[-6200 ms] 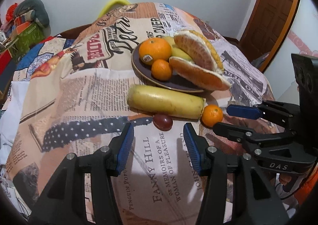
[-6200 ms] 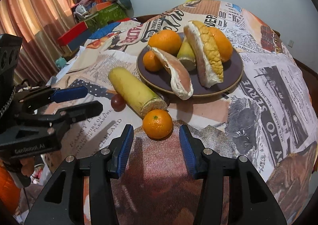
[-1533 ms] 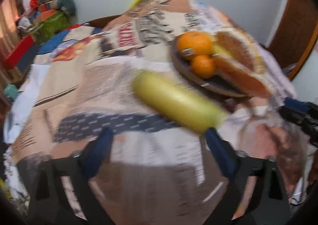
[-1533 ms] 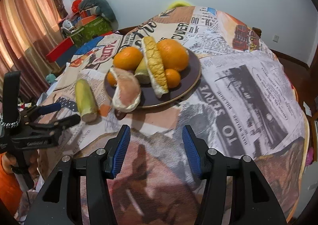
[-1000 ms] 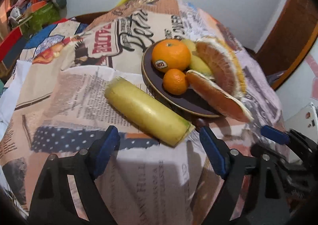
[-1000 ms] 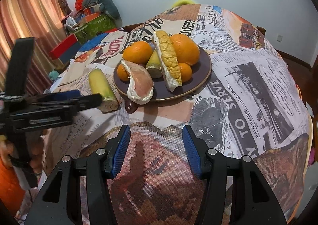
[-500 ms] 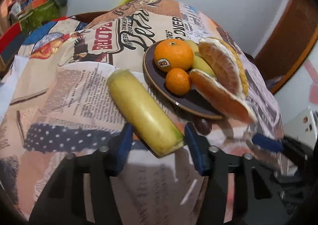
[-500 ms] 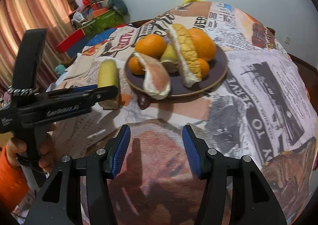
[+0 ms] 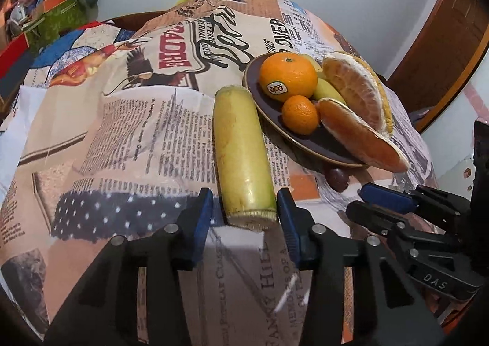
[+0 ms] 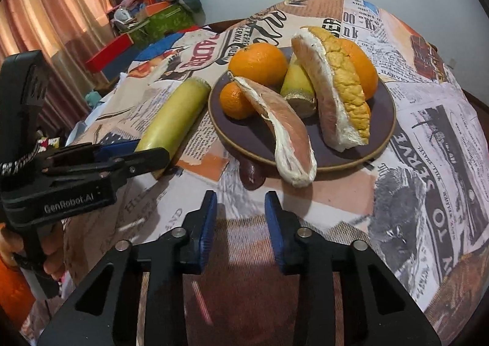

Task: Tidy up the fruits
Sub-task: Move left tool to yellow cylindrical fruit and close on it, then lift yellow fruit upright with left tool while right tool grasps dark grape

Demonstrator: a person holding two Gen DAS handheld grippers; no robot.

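A long yellow-green stalk piece (image 9: 241, 153) lies on the newspaper-print cloth left of the dark plate (image 9: 293, 141); it also shows in the right wrist view (image 10: 174, 119). My left gripper (image 9: 244, 217) is open, its pads on either side of the stalk's near cut end, not touching it. The plate (image 10: 379, 119) holds two oranges, a small mandarin, pomelo wedges and a short stalk piece. A dark grape (image 10: 252, 174) lies at the plate's near rim. My right gripper (image 10: 241, 217) is open and empty just in front of the grape.
The table's cloth (image 9: 122, 138) drops off at the left and near edges. Boxes and bags (image 10: 152, 19) are piled beyond the table at the far left, by a curtain. A wooden door (image 9: 443, 49) stands at the right.
My left gripper has narrowed and moved in around the stalk's near end. My right gripper has moved left toward the grape. The loose small orange seen earliest is off the cloth.
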